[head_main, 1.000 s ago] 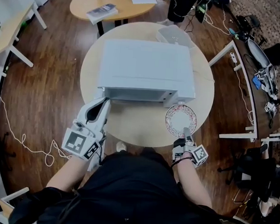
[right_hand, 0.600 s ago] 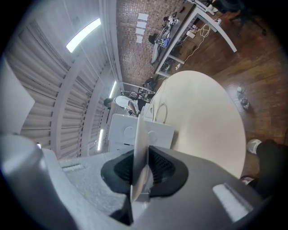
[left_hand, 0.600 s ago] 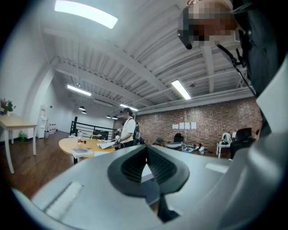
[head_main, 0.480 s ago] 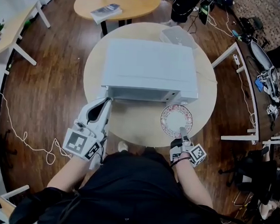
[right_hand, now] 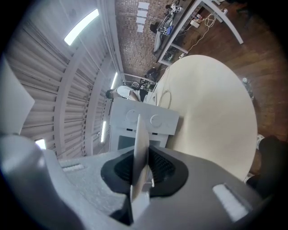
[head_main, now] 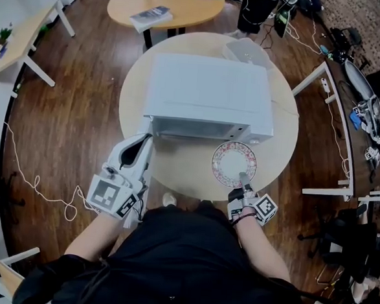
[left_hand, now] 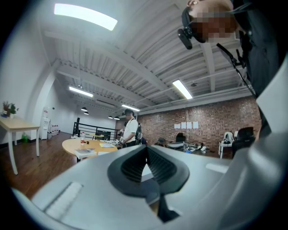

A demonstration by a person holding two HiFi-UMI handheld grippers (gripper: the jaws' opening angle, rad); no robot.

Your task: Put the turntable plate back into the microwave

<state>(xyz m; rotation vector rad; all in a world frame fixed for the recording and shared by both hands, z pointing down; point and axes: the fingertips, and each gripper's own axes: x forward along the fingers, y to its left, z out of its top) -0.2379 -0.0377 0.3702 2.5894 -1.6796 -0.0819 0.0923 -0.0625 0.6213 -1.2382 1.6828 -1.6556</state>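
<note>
From the head view, the turntable plate (head_main: 234, 163) is face up over the round, pale counter (head_main: 182, 170), just in front of the right end of the microwave (head_main: 210, 94). It is a disc, so it has no long axis. It is white in the middle with a patterned band round the rim. The right gripper (head_main: 242, 179) has it by the near edge, and whether it touches the counter I cannot tell. Bare counter lies to its left and right. The microwave is a plain white box, set back from the near edge of the counter. The left gripper (head_main: 142, 143) has its tips at the microwave's front left corner.

In the left gripper view, the left gripper (left_hand: 144, 157) has its ribbed black jaws pressed together at the tips. A pale sliver shows lower between them, and I cannot tell what it is.

In the right gripper view, the jaws of the right gripper (right_hand: 140, 167) pinch the plate (right_hand: 139, 143), seen edge-on as a thin pale blade pointing at the microwave (right_hand: 144, 123). The microwave front shows 2 round knobs beside a dark window. The smooth counter (right_hand: 211, 112) spreads wide to the right.
</note>
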